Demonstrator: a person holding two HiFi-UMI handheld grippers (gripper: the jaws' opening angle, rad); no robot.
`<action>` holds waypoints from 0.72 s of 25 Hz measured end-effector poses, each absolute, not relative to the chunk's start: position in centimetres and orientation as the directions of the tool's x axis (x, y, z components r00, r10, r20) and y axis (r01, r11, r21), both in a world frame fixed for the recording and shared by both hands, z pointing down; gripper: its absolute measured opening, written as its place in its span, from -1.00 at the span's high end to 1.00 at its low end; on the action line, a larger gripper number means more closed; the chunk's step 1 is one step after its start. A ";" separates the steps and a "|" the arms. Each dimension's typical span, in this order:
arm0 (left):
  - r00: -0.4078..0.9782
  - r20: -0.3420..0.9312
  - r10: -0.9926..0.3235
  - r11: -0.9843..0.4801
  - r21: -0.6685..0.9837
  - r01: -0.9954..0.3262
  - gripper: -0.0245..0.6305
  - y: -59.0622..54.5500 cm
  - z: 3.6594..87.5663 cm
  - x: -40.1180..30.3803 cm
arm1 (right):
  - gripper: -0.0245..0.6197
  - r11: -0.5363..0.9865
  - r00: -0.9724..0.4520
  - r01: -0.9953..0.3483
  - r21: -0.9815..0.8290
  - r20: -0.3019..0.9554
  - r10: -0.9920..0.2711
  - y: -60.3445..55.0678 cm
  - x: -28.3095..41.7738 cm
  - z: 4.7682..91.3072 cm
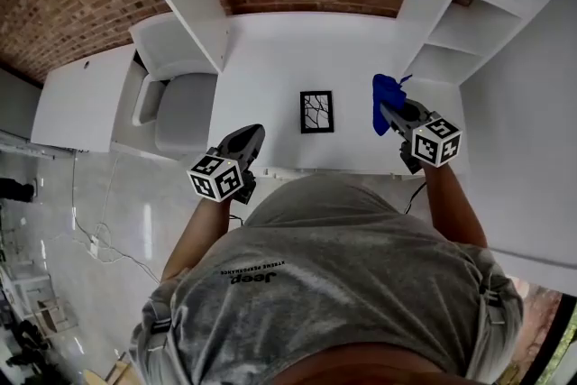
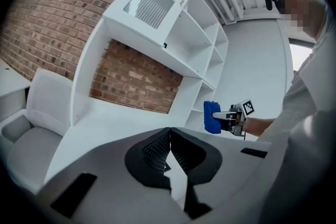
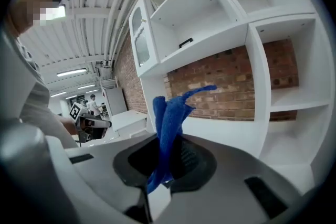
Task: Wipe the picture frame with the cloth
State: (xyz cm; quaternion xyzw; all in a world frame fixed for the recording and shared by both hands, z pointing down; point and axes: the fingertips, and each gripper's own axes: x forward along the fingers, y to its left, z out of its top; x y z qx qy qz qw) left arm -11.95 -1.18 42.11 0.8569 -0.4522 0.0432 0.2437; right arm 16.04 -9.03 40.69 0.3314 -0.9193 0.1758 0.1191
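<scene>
The person's grey T-shirt [image 1: 361, 275] is carrying the brand word "Jeep" in dark letters, appearing upside down in the head view; the smaller printed line beside it is showing too blurred to read.

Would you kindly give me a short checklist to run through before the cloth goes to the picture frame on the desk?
1. Cloth clamped in right hand-held gripper: ok.
2. Picture frame flat on the desk, in plain view: ok.
3. Desk between cloth and frame free of other things: ok.
4. Left hand-held gripper empty, jaws together: ok.
5. Frame steadied against sliding: not ok, nothing touches it.
6. Where the frame is dirty: cannot tell.
</scene>
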 end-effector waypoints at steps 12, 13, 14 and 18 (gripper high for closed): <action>0.554 0.366 -0.748 -0.439 0.354 -0.826 0.87 -8.0 42.6 -7.4 | 0.76 0.762 -0.803 -0.581 -0.285 0.351 -0.481 -17.0 17.2 43.1; 0.562 0.365 -0.742 -0.447 0.357 -0.821 0.87 -8.5 42.9 -7.7 | 0.76 0.757 -0.797 -0.589 -0.281 0.356 -0.488 -17.2 16.9 43.2; 0.574 0.365 -0.734 -0.457 0.360 -0.813 0.86 -8.9 43.2 -8.0 | 0.76 0.751 -0.789 -0.600 -0.276 0.361 -0.497 -17.3 16.6 43.3; 0.633 0.374 -0.677 -0.519 0.368 -0.772 0.86 -10.5 44.7 -9.1 | 0.76 0.702 -0.739 -0.663 -0.262 0.384 -0.554 -17.3 15.7 43.4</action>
